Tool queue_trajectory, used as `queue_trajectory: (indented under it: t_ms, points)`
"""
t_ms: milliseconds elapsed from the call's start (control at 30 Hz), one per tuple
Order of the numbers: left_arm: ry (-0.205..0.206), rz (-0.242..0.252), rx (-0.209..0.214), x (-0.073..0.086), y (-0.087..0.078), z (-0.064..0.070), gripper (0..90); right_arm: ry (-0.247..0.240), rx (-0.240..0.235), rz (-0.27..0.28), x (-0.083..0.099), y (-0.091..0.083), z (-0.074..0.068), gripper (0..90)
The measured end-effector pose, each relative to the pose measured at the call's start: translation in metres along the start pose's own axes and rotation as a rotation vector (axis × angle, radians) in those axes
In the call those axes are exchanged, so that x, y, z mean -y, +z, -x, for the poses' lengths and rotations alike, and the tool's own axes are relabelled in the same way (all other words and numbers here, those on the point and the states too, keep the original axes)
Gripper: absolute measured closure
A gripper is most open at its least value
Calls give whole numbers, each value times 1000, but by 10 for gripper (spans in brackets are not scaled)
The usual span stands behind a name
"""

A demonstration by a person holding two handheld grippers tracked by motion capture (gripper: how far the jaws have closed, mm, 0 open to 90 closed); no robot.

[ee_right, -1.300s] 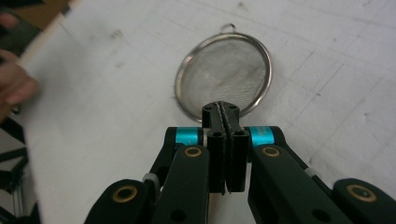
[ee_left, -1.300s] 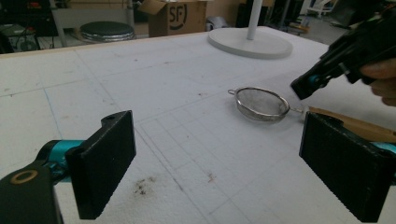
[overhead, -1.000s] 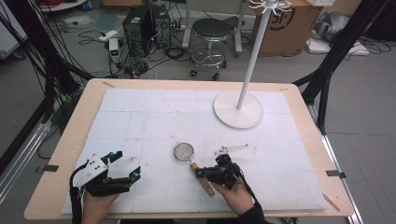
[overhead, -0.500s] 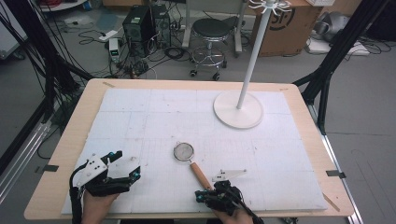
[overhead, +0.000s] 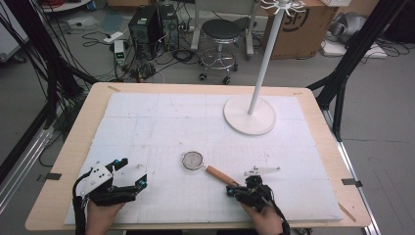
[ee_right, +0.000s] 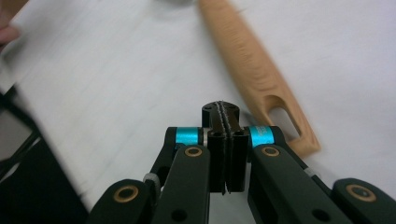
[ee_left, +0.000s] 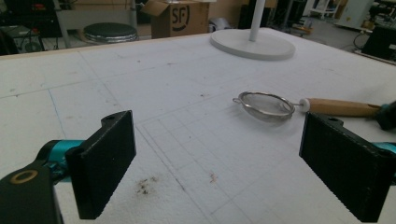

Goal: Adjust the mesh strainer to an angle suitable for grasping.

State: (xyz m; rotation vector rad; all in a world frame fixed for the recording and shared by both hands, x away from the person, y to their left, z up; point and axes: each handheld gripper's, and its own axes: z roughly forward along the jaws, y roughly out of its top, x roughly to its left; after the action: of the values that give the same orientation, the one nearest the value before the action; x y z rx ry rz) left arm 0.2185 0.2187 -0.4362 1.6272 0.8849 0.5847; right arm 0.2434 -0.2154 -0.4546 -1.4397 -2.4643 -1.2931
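A small metal mesh strainer (overhead: 193, 160) with a wooden handle (overhead: 221, 175) lies on the white foam mat (overhead: 161, 122). My right gripper (overhead: 230, 190) is shut on nothing and sits just in front of the handle's free end. In the right gripper view the shut jaws (ee_right: 223, 111) stand beside the slotted end of the handle (ee_right: 254, 65) without touching it. My left gripper (overhead: 129, 172) rests open near the front left of the mat. From the left gripper view, its jaws (ee_left: 224, 168) stand wide apart, with the strainer (ee_left: 265, 104) and handle (ee_left: 343, 107) farther ahead to the right.
A white stand with a round base (overhead: 249, 115) and a tall pole (overhead: 266, 54) occupies the back right of the mat. The table's front edge (overhead: 195, 226) runs close behind both hands. A stool (overhead: 222, 32) and boxes stand on the floor beyond the table.
My right gripper drew back from over the handle toward the front edge, then came forward a little to the handle's end. The strainer and the left gripper have not moved.
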Motion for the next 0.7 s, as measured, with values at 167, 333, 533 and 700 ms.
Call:
queue_trajectory:
  t_ms: [167, 333, 533, 700]
  points:
    - [-3, -3, 1, 1, 1, 0, 113, 63, 18, -1, -18, 1, 26, 900]
    - [0, -6, 2, 1, 1, 0, 113, 80, 35, 0, -30, 6, 36, 900]
    - [-1, -6, 5, 1, 1, -1, 113, 142, 59, 38, -47, 14, 56, 900]
    - [-4, -6, 4, 1, 1, -1, 113, 155, 91, 64, -63, 24, 67, 900]
